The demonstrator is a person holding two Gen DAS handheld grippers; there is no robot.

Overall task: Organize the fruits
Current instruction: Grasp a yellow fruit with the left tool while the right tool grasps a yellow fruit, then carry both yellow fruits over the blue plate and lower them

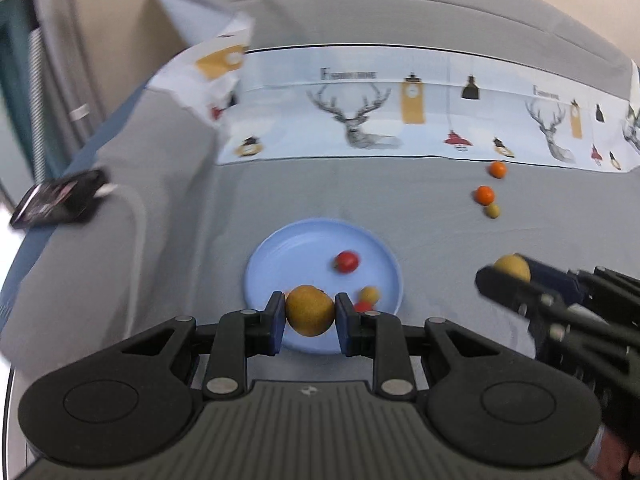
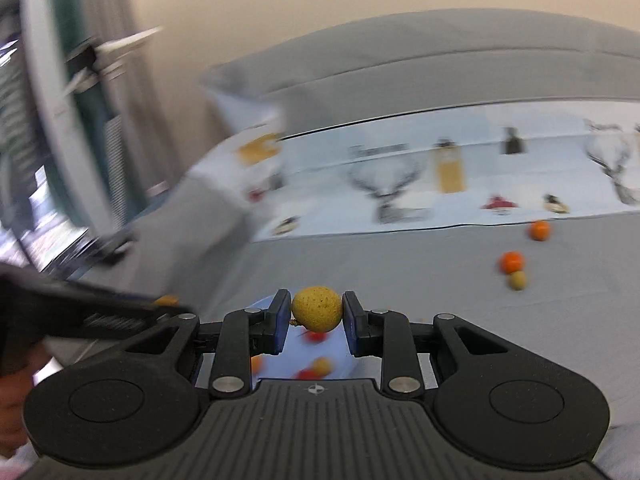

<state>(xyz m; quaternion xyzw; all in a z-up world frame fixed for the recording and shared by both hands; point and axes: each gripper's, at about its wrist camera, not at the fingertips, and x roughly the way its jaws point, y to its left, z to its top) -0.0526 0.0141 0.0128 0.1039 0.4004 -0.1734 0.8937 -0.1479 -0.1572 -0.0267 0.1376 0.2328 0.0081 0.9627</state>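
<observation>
Grey sofa cushions (image 1: 280, 184) carried the blue plate (image 1: 288, 248), and the left tool (image 1: 310, 314), clenched on a yellow fruit (image 1: 310, 310), hung directly over its near rim, nearer than the right tool (image 2: 317, 312), which gripped another yellow fruit (image 2: 317, 308).

A big grey cloth (image 1: 280, 196) covers the soft seat, and it looks wrinkled in places. At the back lies a long pale cloth with pictures (image 1: 400, 120) on it: deer heads with antlers, yellow clocks, little red lamps and some letters. Its left corner is folded up and crumpled. On the grey arm at the left rests a dark flat thing (image 1: 60, 204), too blurry to tell what it is. Behind it all is a plain cream wall (image 1: 112, 20).
</observation>
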